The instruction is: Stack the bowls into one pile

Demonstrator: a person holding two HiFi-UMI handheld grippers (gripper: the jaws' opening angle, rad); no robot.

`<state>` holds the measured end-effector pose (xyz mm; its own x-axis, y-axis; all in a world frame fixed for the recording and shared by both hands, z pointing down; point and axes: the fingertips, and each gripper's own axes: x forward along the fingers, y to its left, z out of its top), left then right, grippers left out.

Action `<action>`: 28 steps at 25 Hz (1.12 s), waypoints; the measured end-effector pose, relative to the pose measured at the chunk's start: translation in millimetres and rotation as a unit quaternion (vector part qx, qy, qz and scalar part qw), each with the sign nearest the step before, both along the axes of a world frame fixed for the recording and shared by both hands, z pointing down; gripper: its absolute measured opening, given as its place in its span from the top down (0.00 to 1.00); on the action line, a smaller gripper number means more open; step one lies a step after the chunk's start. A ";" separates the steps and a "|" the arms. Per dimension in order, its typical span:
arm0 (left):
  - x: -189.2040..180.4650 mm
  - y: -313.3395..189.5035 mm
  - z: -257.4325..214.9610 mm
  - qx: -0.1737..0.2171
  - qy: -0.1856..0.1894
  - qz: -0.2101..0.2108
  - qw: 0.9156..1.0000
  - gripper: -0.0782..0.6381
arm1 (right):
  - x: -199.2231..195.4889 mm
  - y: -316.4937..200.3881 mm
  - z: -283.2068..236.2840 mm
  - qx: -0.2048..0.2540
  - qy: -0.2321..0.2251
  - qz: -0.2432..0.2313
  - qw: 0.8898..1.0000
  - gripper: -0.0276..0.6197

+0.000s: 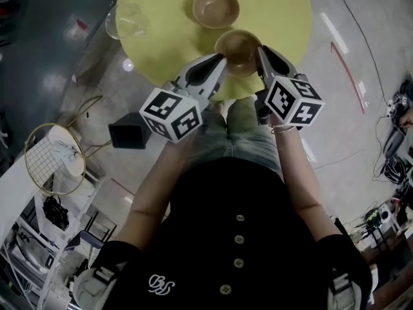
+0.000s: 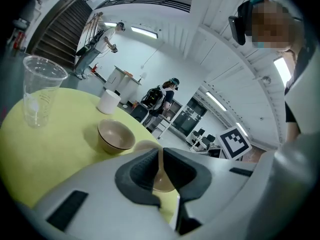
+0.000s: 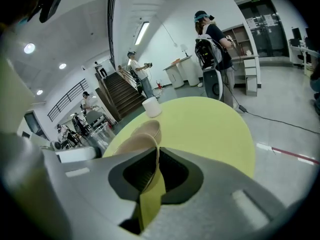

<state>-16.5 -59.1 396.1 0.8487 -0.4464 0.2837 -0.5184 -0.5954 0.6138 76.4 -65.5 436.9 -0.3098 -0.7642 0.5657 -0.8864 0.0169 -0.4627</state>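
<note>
Left gripper (image 1: 219, 61) clamping the near bowl (image 1: 237, 49) by its left rim; right gripper (image 1: 261, 50) pinching the right rim, far bowl (image 1: 215, 7) sitting apart on the yellow table (image 1: 284, 11)

A clear plastic cup (image 1: 126, 19) and a white cup (image 2: 108, 101) stand apart on the round yellow table (image 1: 164, 41)

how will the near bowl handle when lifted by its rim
Probably stiff: the near bowl shows no bend at the rim where the left gripper and right gripper pinch it. Likely light, given its thin wall. It may tilt or slip, since the smooth, narrow rim gives little hold.
</note>
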 end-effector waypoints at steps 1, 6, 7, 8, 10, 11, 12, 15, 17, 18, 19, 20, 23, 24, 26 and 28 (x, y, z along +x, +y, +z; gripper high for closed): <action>-1.3 -3.1 -2.2 0.002 0.001 -0.004 1.000 0.84 | -1.8 -4.1 -4.6 0.004 -0.003 -0.007 1.000 0.93; -6.7 -23.3 -15.9 0.019 0.009 -0.039 0.999 0.84 | -3.8 -31.2 -21.8 0.019 -0.012 -0.031 0.999 0.93; -7.3 -27.4 -18.0 0.021 0.010 -0.047 0.999 0.84 | -3.9 -37.7 -24.2 0.022 -0.013 -0.034 0.999 0.93; -8.0 -30.8 -19.7 0.023 0.011 -0.055 0.998 0.84 | -4.8 -43.6 -26.5 0.025 -0.014 -0.038 0.999 0.93; -9.3 -36.9 -22.1 0.027 0.011 -0.067 0.997 0.84 | -7.8 -54.2 -30.5 0.029 -0.015 -0.051 0.998 0.93; -10.1 -40.3 -23.0 0.028 0.010 -0.072 0.997 0.84 | -9.1 -59.4 -32.2 0.031 -0.014 -0.057 0.998 0.93; -11.1 -44.0 -24.0 0.030 0.010 -0.078 0.996 0.84 | -10.2 -64.6 -33.8 0.033 -0.015 -0.063 0.997 0.93; -15.4 -56.1 -27.1 0.034 0.010 -0.101 0.994 0.84 | -12.7 -79.5 -36.8 0.037 -0.015 -0.079 0.996 0.93; -19.0 -63.0 -28.4 0.035 0.010 -0.118 0.992 0.84 | -15.2 -88.5 -37.2 0.037 -0.014 -0.092 0.995 0.93; -21.0 -65.5 -28.4 0.035 0.009 -0.127 0.991 0.84 | -16.7 -92.7 -36.8 0.036 -0.014 -0.099 0.994 0.93; -23.0 -67.7 -27.9 0.034 0.009 -0.135 0.990 0.84 | -18.3 -96.5 -36.1 0.036 -0.014 -0.106 0.994 0.93; -24.9 -69.7 -27.0 0.032 0.008 -0.142 0.989 0.84 | -19.8 -100.1 -35.2 0.036 -0.016 -0.112 0.993 0.93; -28.6 -74.4 -20.8 0.025 0.006 -0.154 0.988 0.84 | -21.7 -109.9 -30.0 0.034 -0.022 -0.120 0.992 0.93; -29.6 -75.7 -18.0 0.021 0.006 -0.157 0.987 0.84 | -21.8 -113.3 -27.6 0.032 -0.023 -0.120 0.992 0.93; -32.4 -78.4 -12.9 0.014 0.005 -0.164 0.986 0.84 | -23.9 -119.6 -23.4 0.029 -0.024 -0.124 0.992 0.93; -36.6 -81.6 -8.2 0.010 0.004 -0.170 0.985 0.84 | -29.3 -123.7 -18.2 0.024 -0.025 -0.132 0.991 0.92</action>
